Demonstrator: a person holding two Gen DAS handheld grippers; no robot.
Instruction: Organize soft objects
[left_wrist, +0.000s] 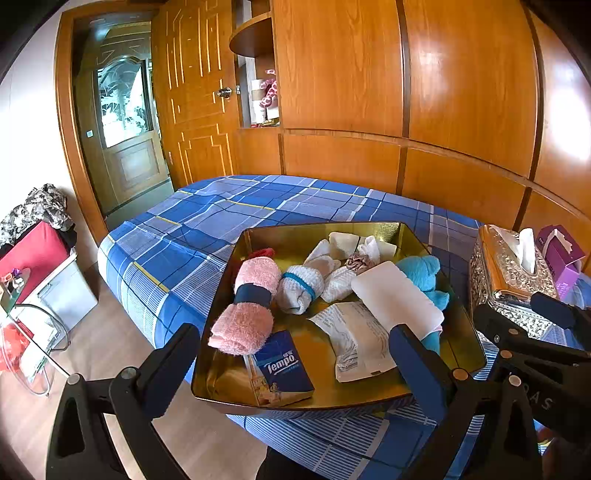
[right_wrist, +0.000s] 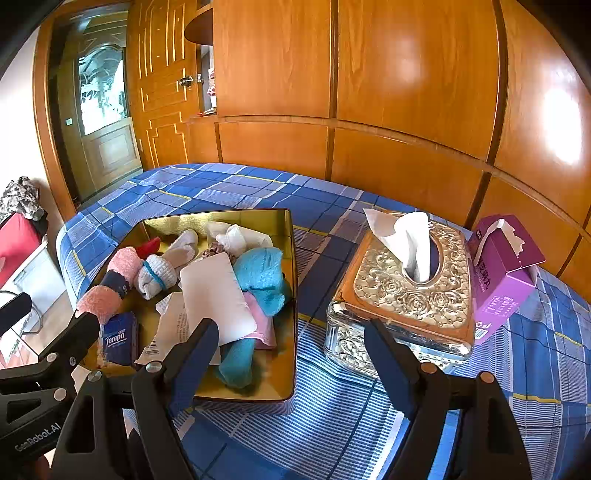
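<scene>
Soft things: socks, cloths and a blue towel (right_wrist: 264, 278) piled in the gold tin (right_wrist: 291, 295), left of centre in the right wrist view.
Left gripper (left_wrist: 295, 354): jaws wide apart, nothing between them, low in frame over the tin's near edge.
Right gripper (right_wrist: 291, 350): jaws released, empty, spanning tin and tissue box (right_wrist: 406, 295).
Bed (right_wrist: 332, 424): blue plaid cover under everything.

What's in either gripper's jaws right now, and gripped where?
Nothing is held. The left gripper and right gripper both have jaws wide open, above the gold tin and bedsheet, touching nothing.
</scene>
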